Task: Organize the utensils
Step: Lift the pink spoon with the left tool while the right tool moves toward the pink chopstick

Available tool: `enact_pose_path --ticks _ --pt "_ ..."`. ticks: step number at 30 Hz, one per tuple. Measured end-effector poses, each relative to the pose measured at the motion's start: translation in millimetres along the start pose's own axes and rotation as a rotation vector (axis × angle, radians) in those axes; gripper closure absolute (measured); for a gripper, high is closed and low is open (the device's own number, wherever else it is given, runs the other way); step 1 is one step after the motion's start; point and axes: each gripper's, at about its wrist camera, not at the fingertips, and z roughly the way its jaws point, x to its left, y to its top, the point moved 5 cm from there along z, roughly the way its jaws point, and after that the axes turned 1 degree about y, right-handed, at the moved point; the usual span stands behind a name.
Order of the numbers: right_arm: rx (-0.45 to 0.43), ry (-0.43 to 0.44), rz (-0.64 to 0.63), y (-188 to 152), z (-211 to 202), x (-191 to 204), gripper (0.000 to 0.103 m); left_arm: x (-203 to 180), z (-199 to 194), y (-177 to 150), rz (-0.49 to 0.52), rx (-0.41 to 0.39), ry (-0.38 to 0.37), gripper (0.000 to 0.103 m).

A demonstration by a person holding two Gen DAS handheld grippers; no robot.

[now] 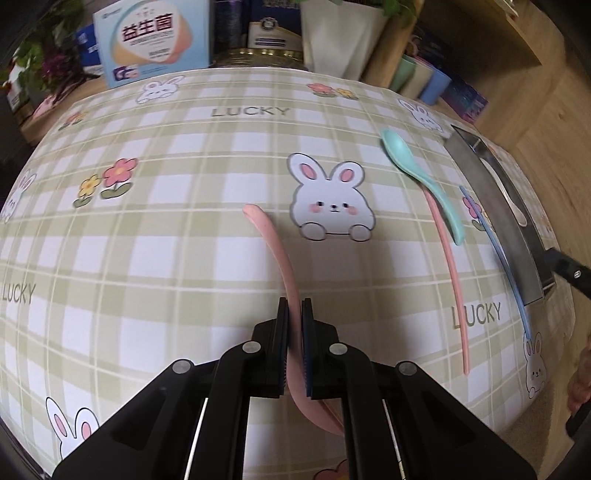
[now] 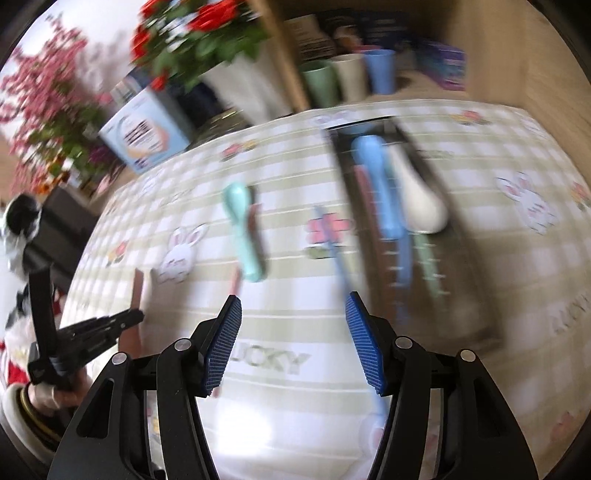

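Note:
My left gripper (image 1: 294,306) is shut on a pink spoon (image 1: 275,243); its handle points away over the checked tablecloth and its bowl hangs below the fingers. A mint spoon (image 1: 421,177), a pink chopstick (image 1: 452,273) and a blue chopstick (image 1: 504,266) lie to the right. A metal tray (image 1: 498,218) at the right edge holds a white utensil. The blurred right wrist view shows my right gripper (image 2: 293,306) open and empty above the cloth, the mint spoon (image 2: 243,229), the blue chopstick (image 2: 338,254), and the tray (image 2: 345,173) with a blue spoon (image 2: 376,181) and a white spoon (image 2: 417,195).
A printed box (image 1: 155,37), cans, a white plant pot (image 1: 340,33) and coloured cups (image 1: 421,79) stand along the far edge. Flowers (image 2: 199,33) stand at the back left. The left gripper (image 2: 99,328) shows at left in the right wrist view.

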Motion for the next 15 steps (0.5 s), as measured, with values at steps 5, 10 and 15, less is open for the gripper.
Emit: enact_pose_path --ticks 5,10,15 --pt "0.095 0.042 -0.054 -8.8 46.9 35.7 0.062 12.1 -4.2 -2.7 -0.025 -0.017 0.004 0.096" --pt "0.136 0.032 -0.034 -5.9 77.8 45.6 0.073 23.2 -7.3 -4.6 -0.047 -0.034 0.002 0.096" --pt "0.127 -0.022 -0.034 5.1 94.4 48.3 0.079 28.4 -6.7 -6.6 -0.055 -0.043 -0.009 0.096"
